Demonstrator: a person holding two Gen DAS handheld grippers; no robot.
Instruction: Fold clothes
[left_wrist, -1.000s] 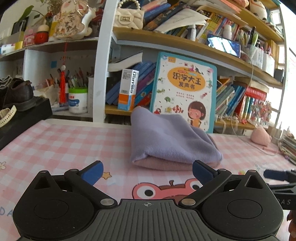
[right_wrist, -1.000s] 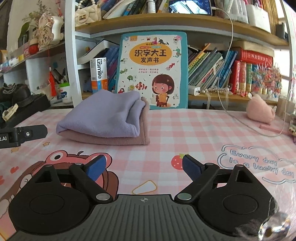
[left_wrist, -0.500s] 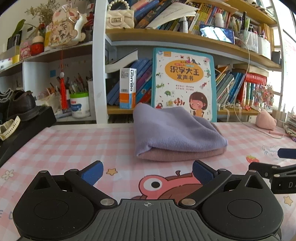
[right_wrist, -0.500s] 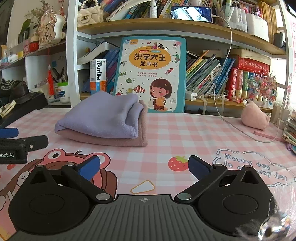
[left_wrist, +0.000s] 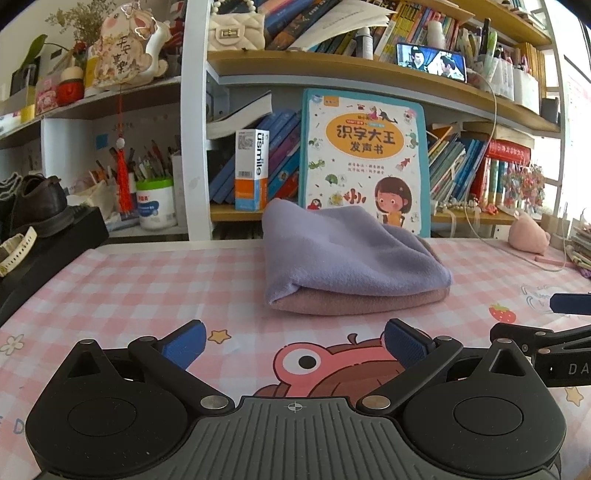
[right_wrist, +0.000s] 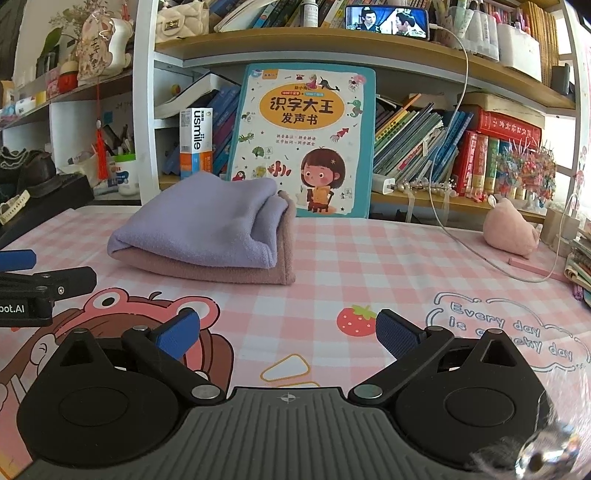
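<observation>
The folded cloth (left_wrist: 347, 258) is stacked before the picture book (left_wrist: 364, 162); left gripper (left_wrist: 293, 341) and right gripper (right_wrist: 286, 334) are held spread, empty, short of it.

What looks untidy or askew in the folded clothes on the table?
Little stands out. The lilac garment sits slightly skewed on the pink garment, leaving pink edges exposed along the front and right. Both grippers are open, apart from them.

My right gripper (right_wrist: 286, 334) hung with its blue fingers (right_wrist: 393, 330) spread wide and empty above the pink checked worktop (right_wrist: 369, 258). Ahead lay the folded clothes (right_wrist: 207, 236), a lilac layer on top of a pink one, just in front of a children's book (right_wrist: 303, 140) leaning against the shelf. My left gripper (right_wrist: 29, 280) reached in from the left edge.
</observation>
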